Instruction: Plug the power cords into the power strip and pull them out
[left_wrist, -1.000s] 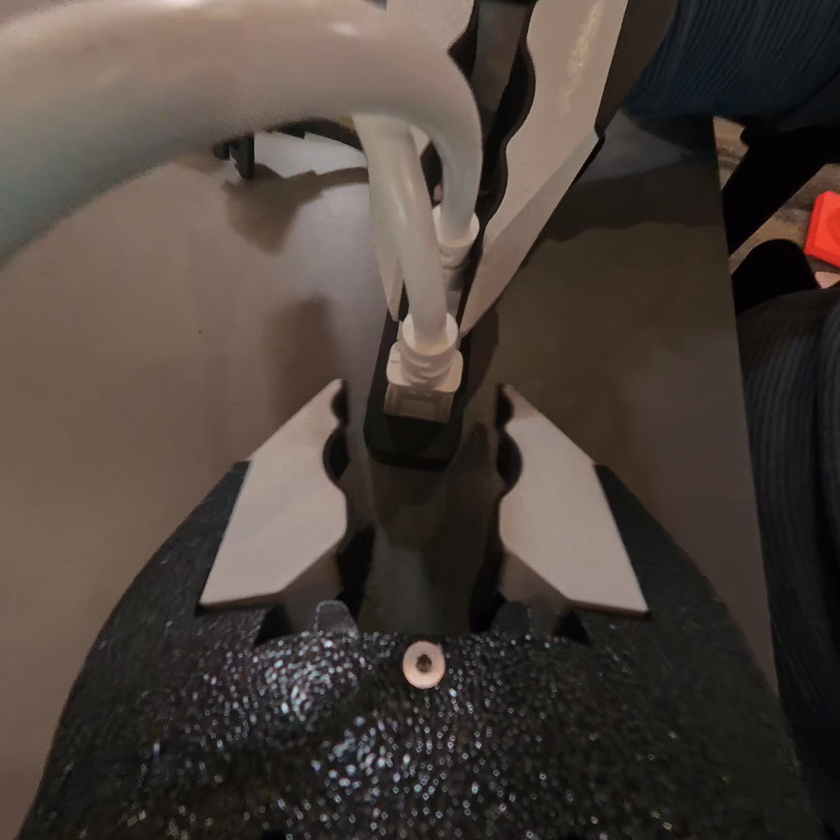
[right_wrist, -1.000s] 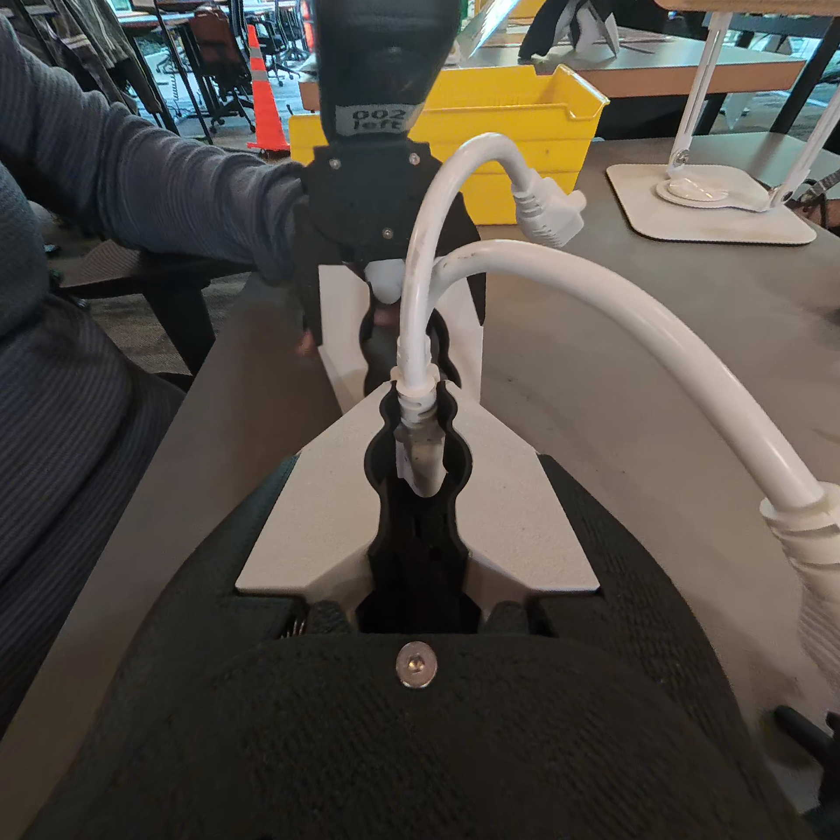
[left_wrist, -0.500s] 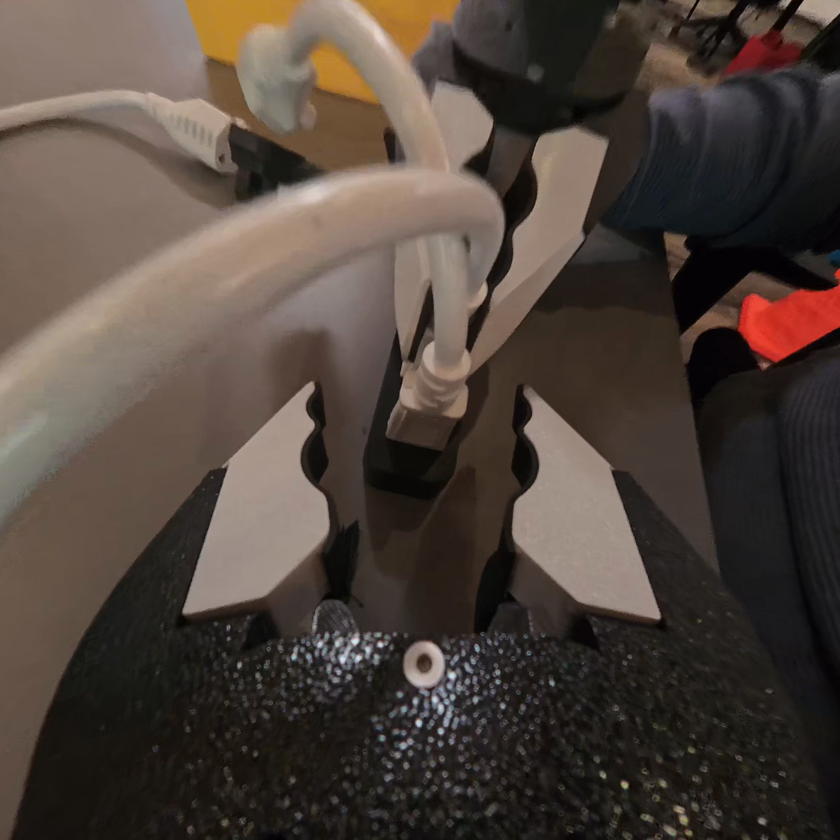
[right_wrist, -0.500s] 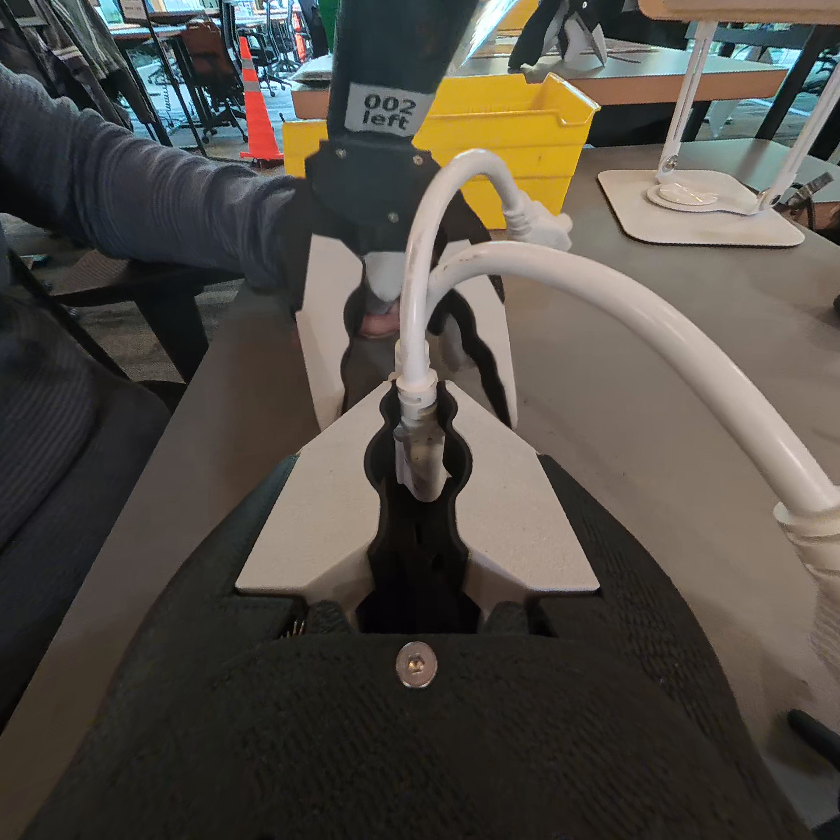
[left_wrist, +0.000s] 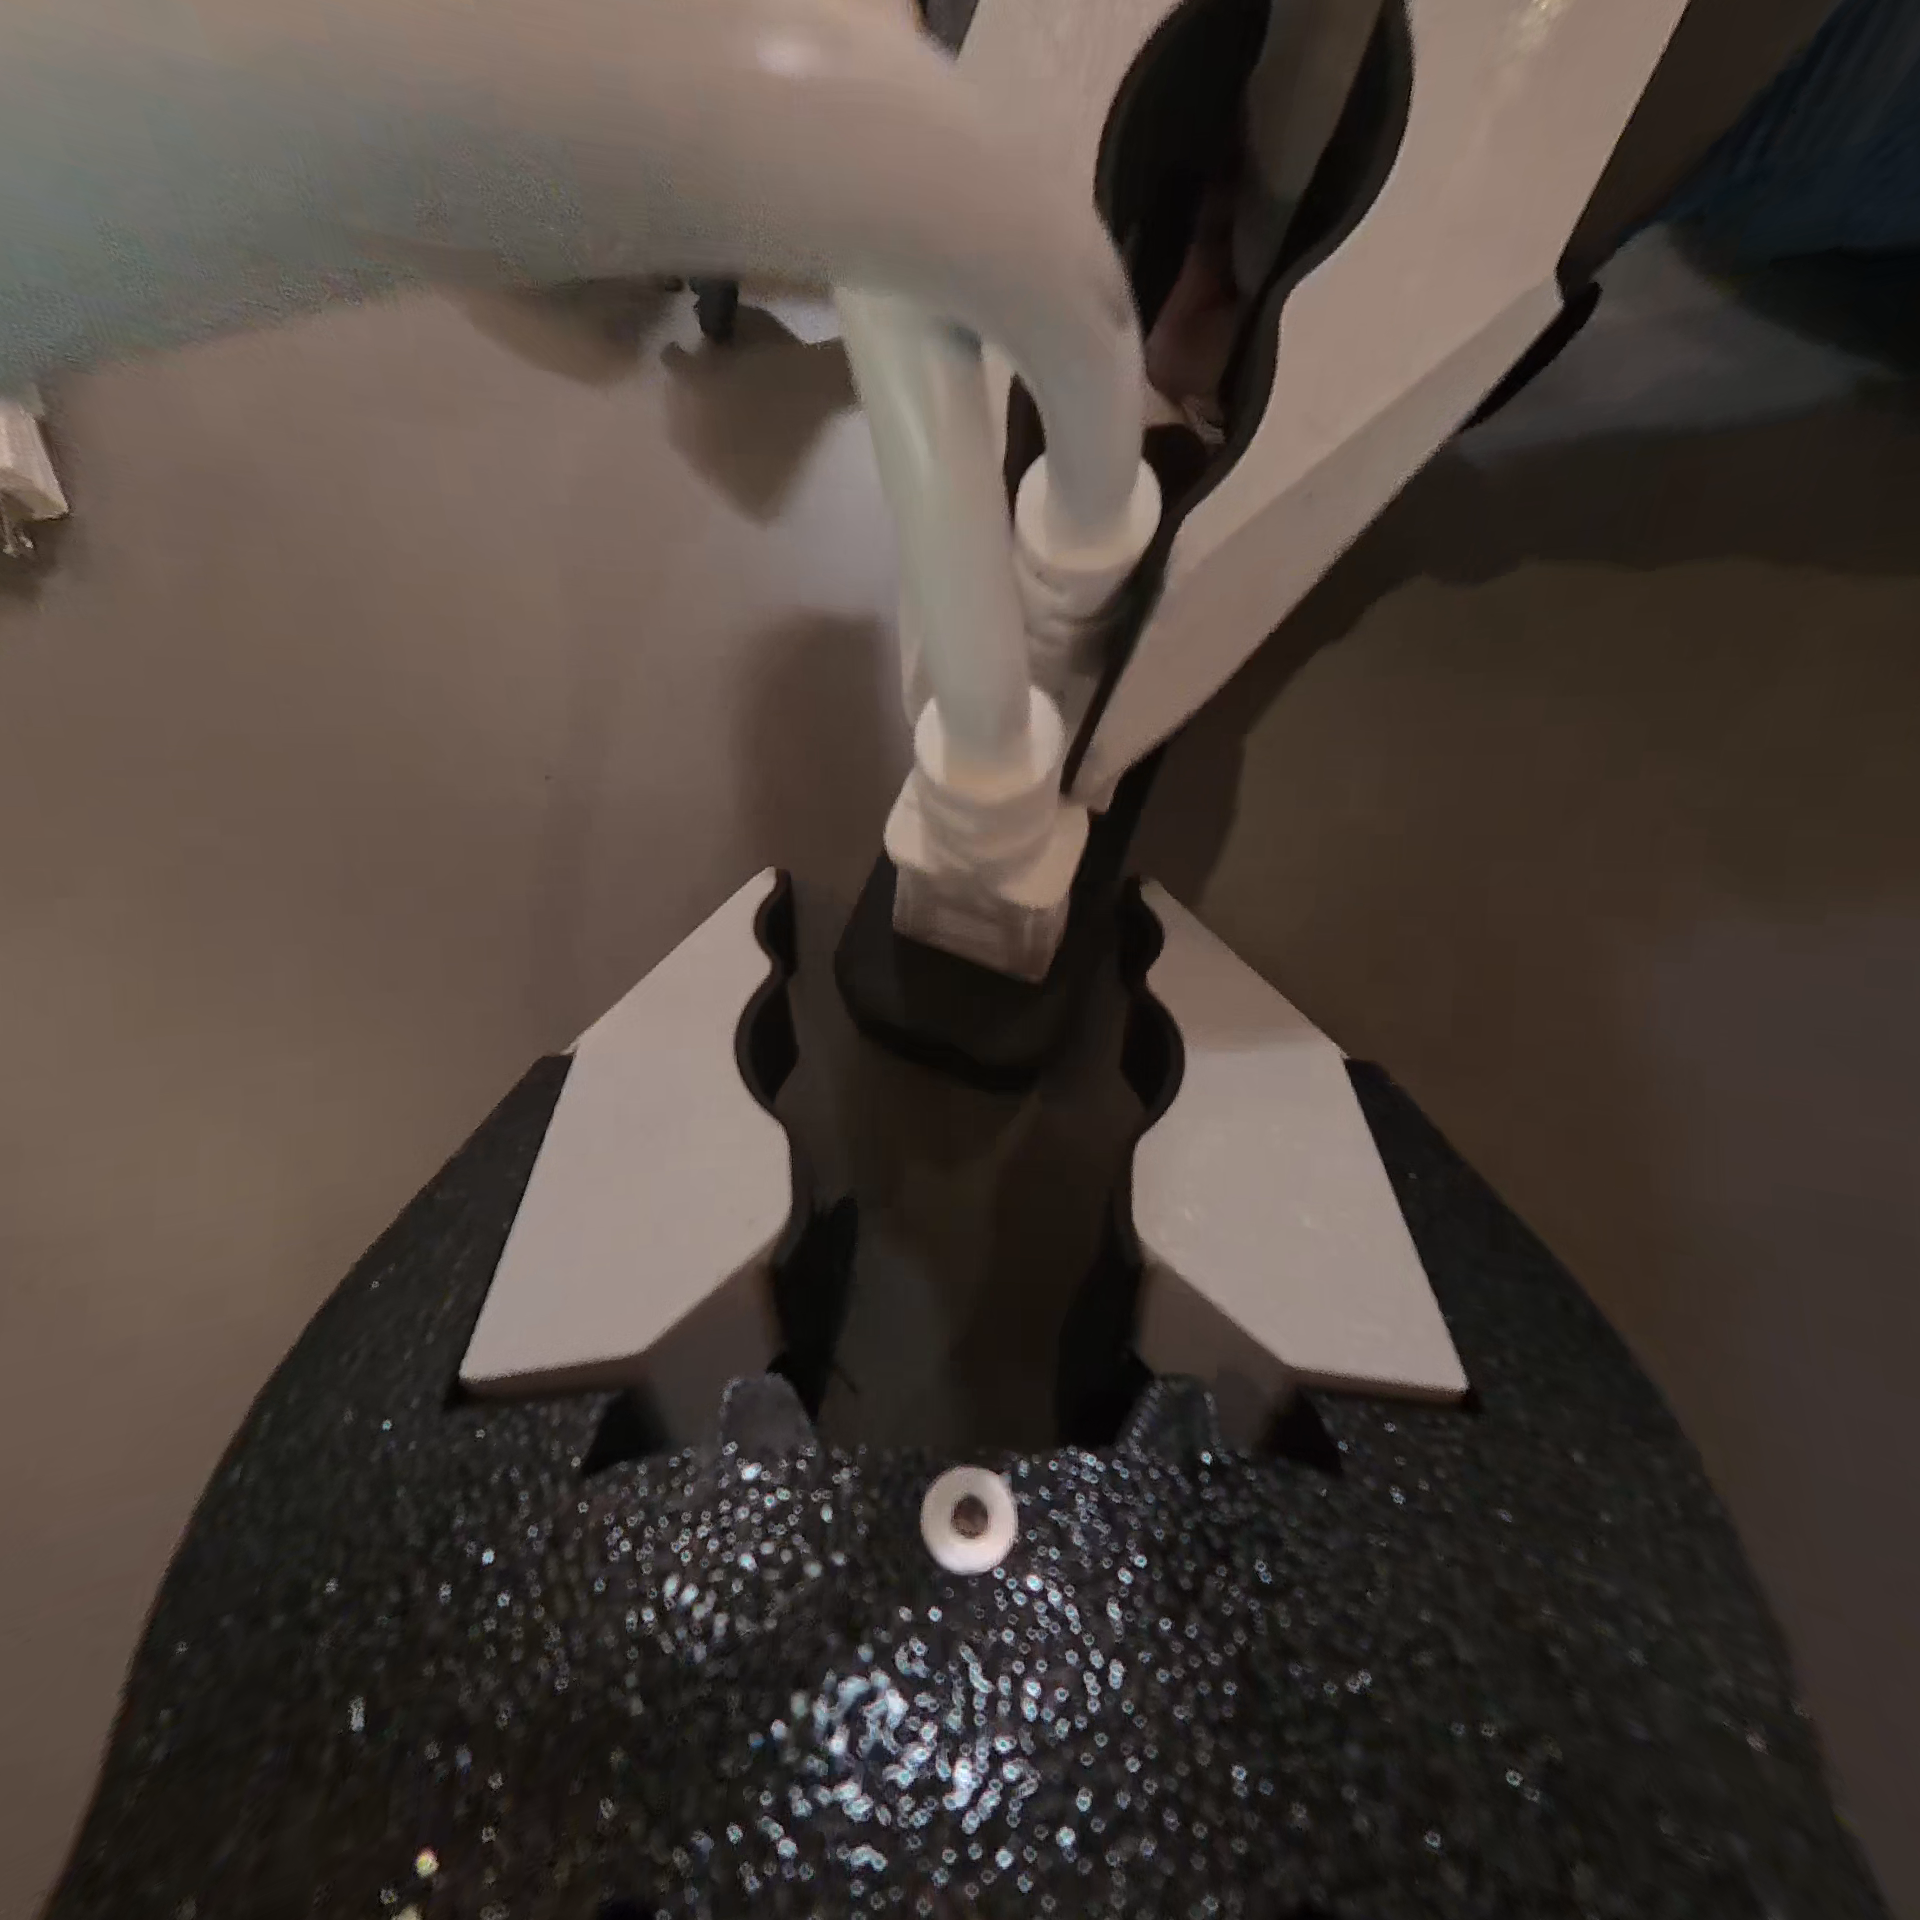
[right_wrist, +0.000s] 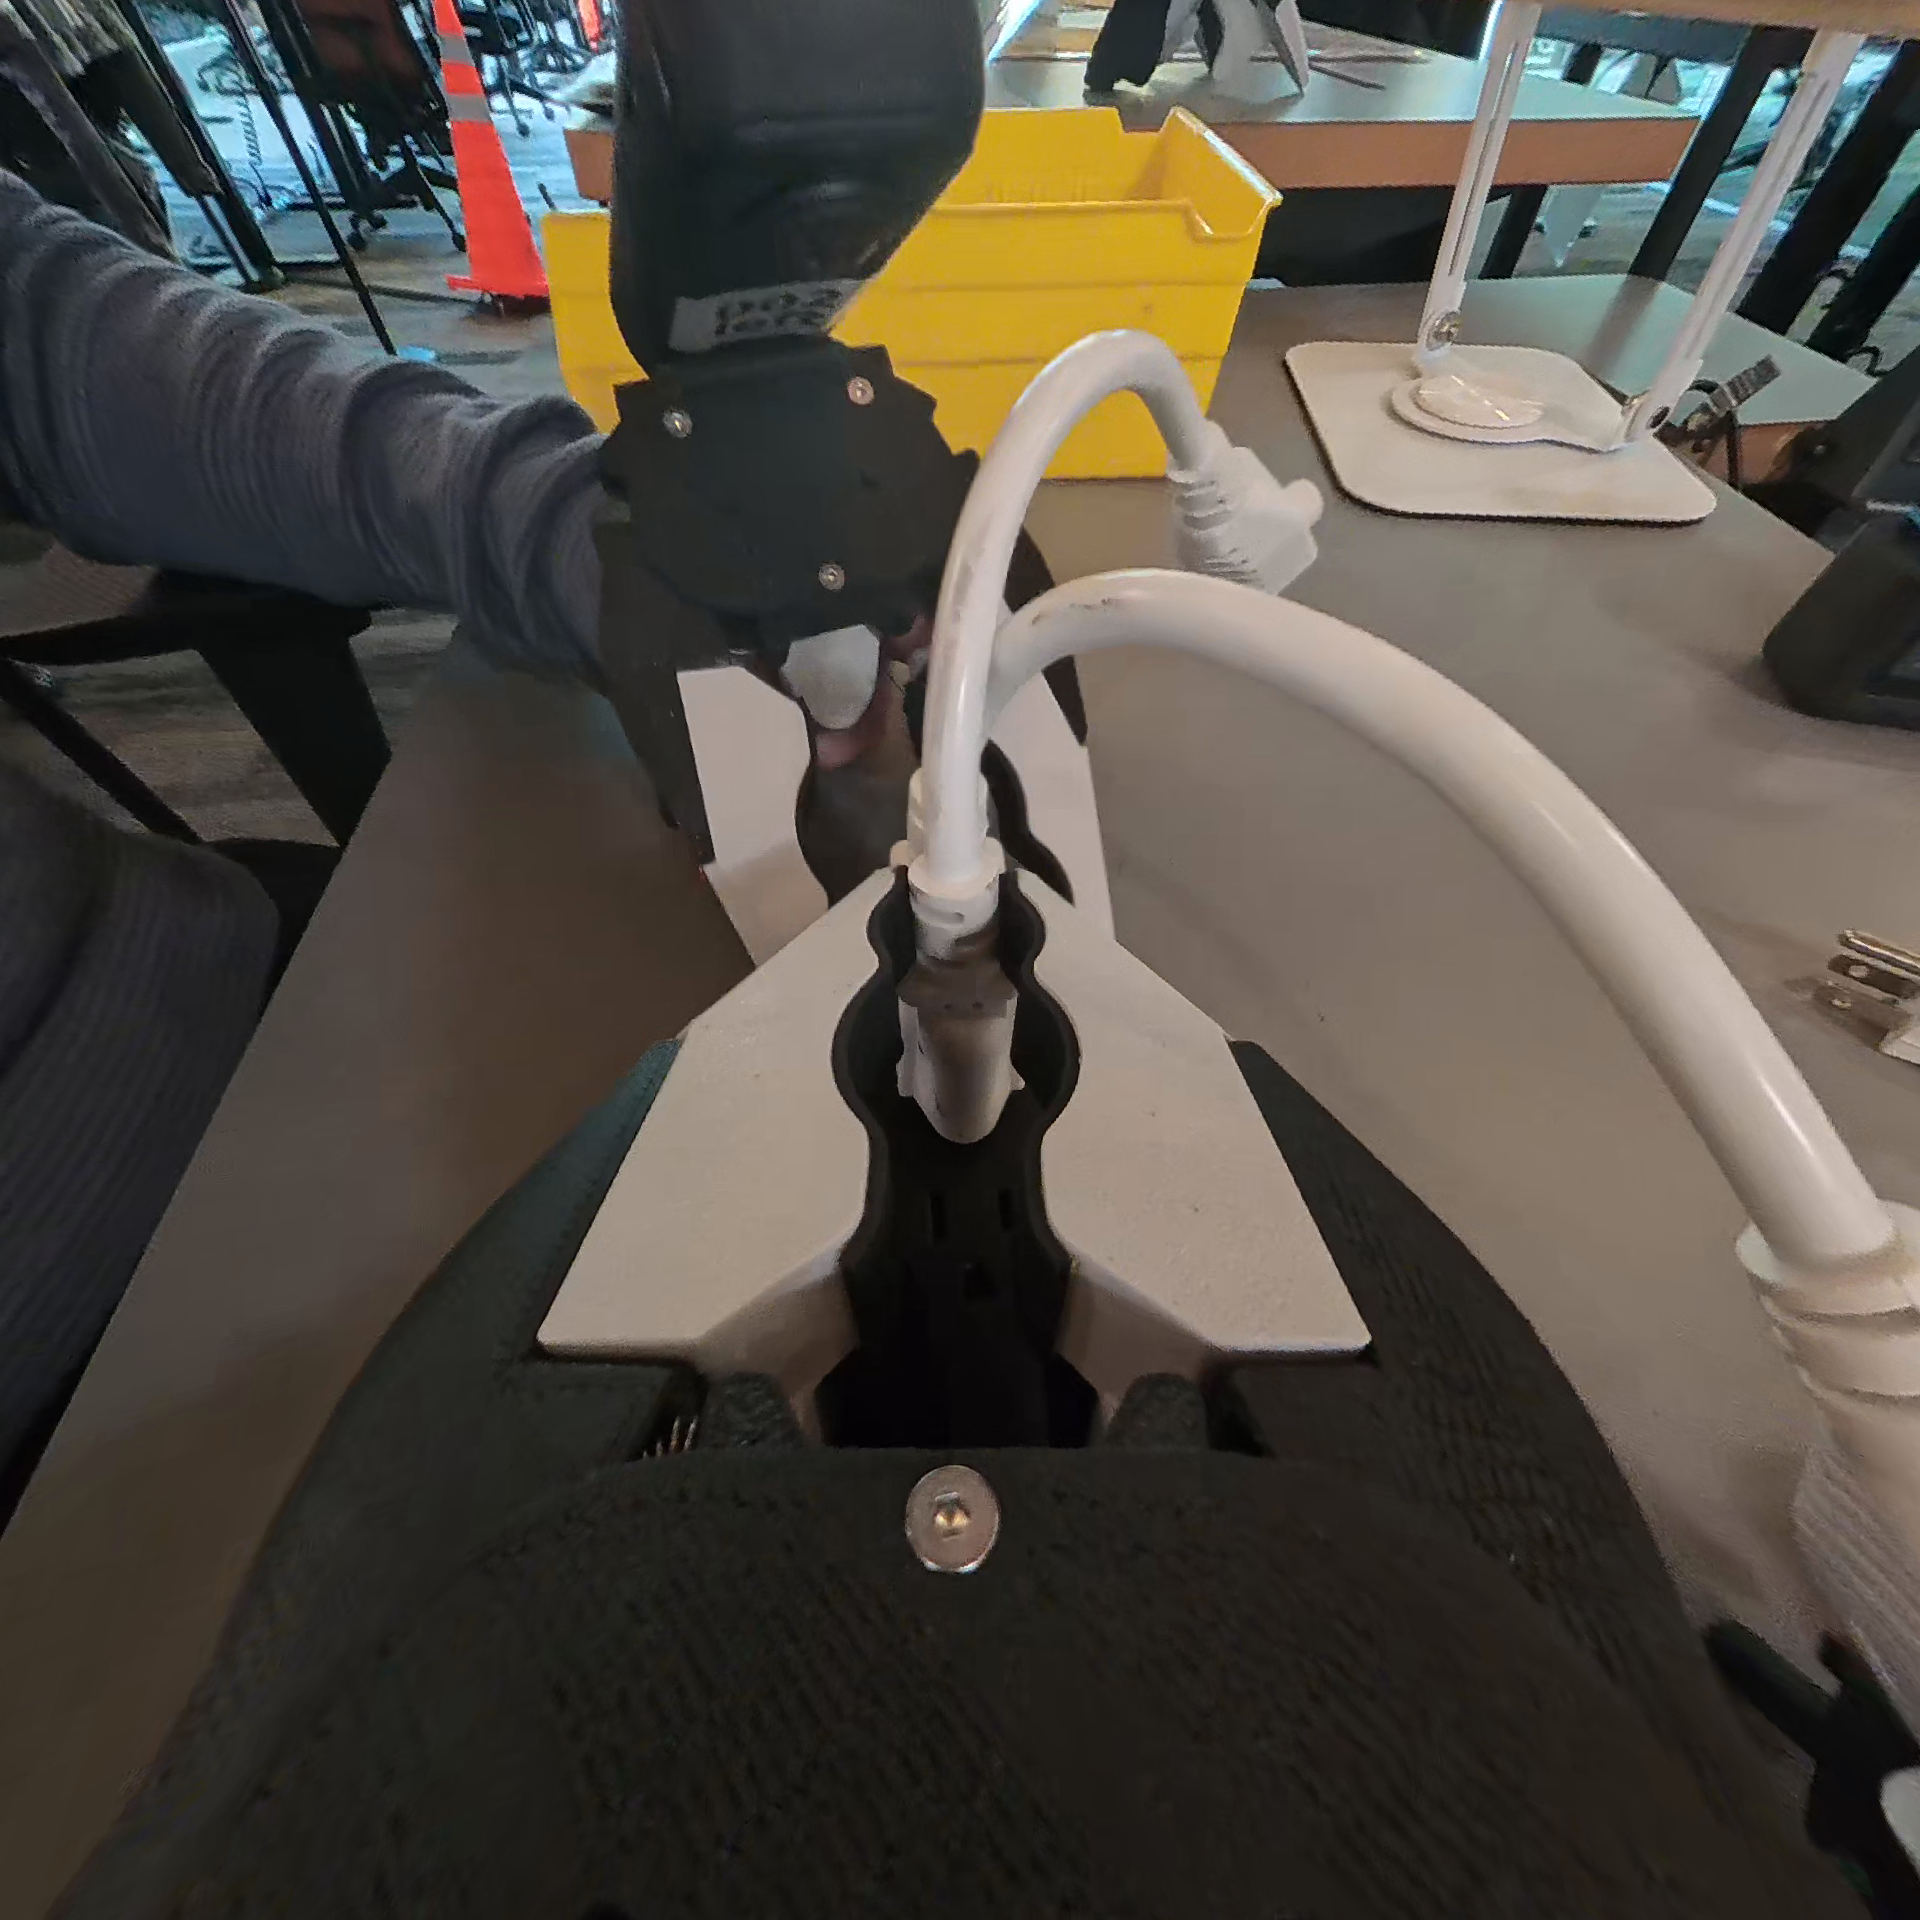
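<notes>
In the right wrist view my right gripper (right_wrist: 956, 935) is shut on the black power strip (right_wrist: 956, 1236). A white plug (right_wrist: 956, 1023) stands in the strip between its fingertips. Two white cords (right_wrist: 1351, 748) arch up from the strip. In the left wrist view my left gripper (left_wrist: 961, 935) is open, with its fingers on either side of the strip's near end (left_wrist: 956, 1003). A white plug (left_wrist: 982, 883) sits in that end and a second plug (left_wrist: 1075, 582) sits just behind it. The right gripper's white fingers (left_wrist: 1299, 499) flank the far part of the strip.
A yellow bin (right_wrist: 1039, 260) stands at the far table edge. A white lamp base (right_wrist: 1496, 436) sits at the back right. A loose plug with bare prongs (right_wrist: 1870, 987) lies on the right. A free cord end (right_wrist: 1247, 530) hangs in the air. A person's sleeve (right_wrist: 260, 468) is on the left. About 6 cm separates my left fingertips from my right.
My left gripper tilted up and opened wider half a second ago. It has since come back down and forward, and its fingers now flank the strip's end. The right gripper kept its hold.
</notes>
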